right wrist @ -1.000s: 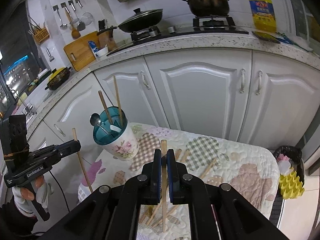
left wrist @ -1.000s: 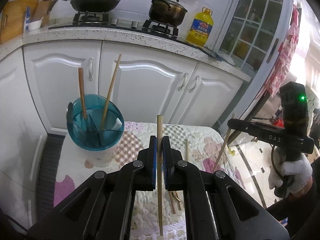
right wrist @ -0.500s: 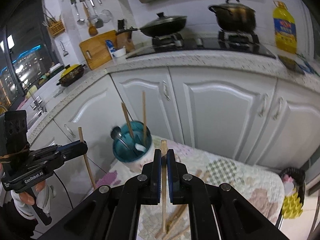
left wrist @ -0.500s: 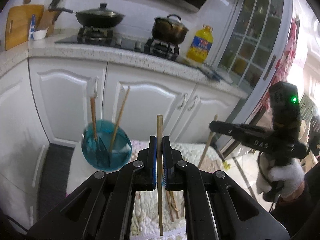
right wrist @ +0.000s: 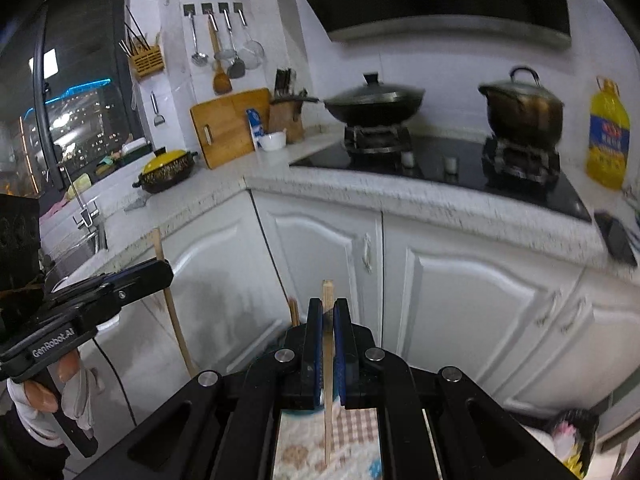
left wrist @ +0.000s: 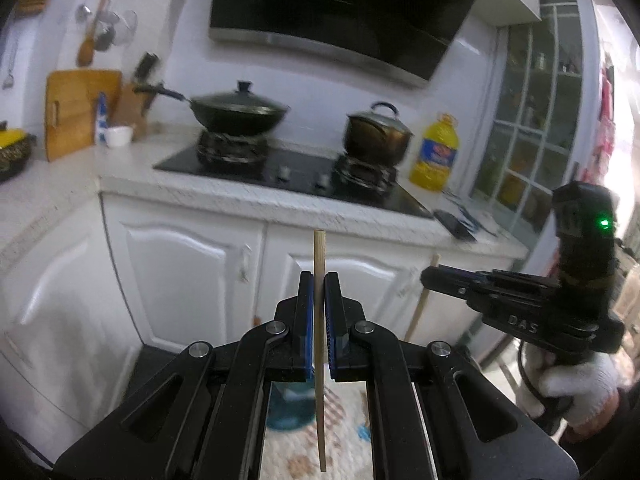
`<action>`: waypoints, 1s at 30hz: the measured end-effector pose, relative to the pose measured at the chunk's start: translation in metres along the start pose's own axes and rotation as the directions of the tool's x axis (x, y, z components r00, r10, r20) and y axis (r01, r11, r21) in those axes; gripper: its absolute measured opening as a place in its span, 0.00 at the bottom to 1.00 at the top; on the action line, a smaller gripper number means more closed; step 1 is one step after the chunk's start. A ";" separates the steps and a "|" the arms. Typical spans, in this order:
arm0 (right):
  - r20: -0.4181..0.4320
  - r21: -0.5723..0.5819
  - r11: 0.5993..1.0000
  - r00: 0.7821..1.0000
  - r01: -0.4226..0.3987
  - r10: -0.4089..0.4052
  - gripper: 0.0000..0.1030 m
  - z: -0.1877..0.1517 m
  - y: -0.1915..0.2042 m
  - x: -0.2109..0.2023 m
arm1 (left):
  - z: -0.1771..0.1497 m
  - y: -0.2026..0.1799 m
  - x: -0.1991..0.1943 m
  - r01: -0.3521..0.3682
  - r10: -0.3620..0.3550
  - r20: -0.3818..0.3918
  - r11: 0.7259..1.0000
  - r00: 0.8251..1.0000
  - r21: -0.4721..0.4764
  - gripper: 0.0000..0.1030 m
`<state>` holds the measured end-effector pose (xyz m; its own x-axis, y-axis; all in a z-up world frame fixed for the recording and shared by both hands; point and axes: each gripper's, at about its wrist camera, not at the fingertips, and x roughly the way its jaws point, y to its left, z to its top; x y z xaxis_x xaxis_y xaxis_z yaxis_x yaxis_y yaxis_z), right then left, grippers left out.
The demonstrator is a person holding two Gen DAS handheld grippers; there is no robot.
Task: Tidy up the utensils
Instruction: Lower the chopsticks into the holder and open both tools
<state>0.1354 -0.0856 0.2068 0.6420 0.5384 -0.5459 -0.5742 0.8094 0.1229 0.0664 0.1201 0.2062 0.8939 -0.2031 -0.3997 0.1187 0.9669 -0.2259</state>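
Your left gripper [left wrist: 319,312] fingers are clamped on a pale wooden chopstick [left wrist: 320,412], held vertical, presumably for a tip-down drop. Your right gripper [right wrist: 328,332] grips a second wooden chopstick [right wrist: 328,420] likewise. The teal plastic utensil cup [left wrist: 290,410] sits below on the quilted tabletop [left wrist: 344,448], blurred.

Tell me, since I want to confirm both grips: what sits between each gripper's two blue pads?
A wooden chopstick each: upright between the left gripper's pads in the left wrist view, and likewise in the right gripper in the right wrist view.
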 end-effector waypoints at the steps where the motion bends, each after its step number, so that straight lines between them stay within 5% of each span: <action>1: 0.011 -0.003 1.000 1.000 -0.001 0.001 0.05 0.007 0.003 0.004 | 0.003 0.002 0.002 -0.013 0.013 0.010 1.000 1.000 0.003 0.04; 13: 0.043 0.028 1.000 0.999 -0.001 0.000 0.05 0.042 0.003 0.064 | 0.000 0.029 0.066 -0.131 0.131 0.020 0.991 0.991 0.001 0.04; 30: -0.122 0.013 1.000 0.992 -0.017 0.019 0.05 -0.010 0.001 0.149 | -0.034 0.041 0.108 -0.199 0.198 0.049 0.980 0.979 0.013 0.04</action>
<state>0.2258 -0.0070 0.1173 0.5642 0.5208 -0.6406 -0.5788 0.8028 0.1429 0.1530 0.1322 0.1231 0.9196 0.0001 -0.3928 -0.0557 0.9899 -0.1301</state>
